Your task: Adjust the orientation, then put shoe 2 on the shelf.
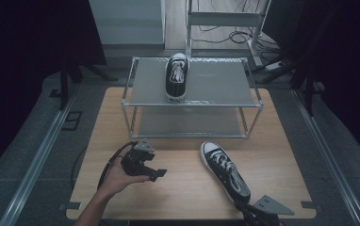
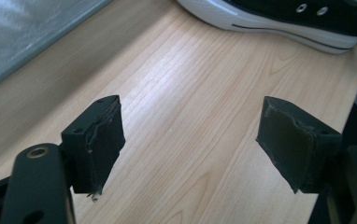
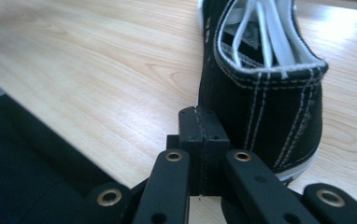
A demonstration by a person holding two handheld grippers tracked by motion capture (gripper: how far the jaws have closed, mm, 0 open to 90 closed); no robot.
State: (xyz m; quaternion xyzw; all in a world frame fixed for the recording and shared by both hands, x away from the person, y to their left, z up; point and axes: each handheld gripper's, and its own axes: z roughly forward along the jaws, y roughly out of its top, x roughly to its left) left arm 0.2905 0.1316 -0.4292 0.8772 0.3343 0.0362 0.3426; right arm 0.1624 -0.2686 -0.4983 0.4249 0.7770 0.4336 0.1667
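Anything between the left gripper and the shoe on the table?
No. High view shows bare table between the left gripper and the shoe.

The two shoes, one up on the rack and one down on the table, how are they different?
The shoe on the rack sits on the top shelf, while the shoe on the table lies on the wood below. The shoe on the rack points straight, toe toward the person; the shoe on the table lies slanted, toe toward the rack. Both are black sneakers with white laces and soles.
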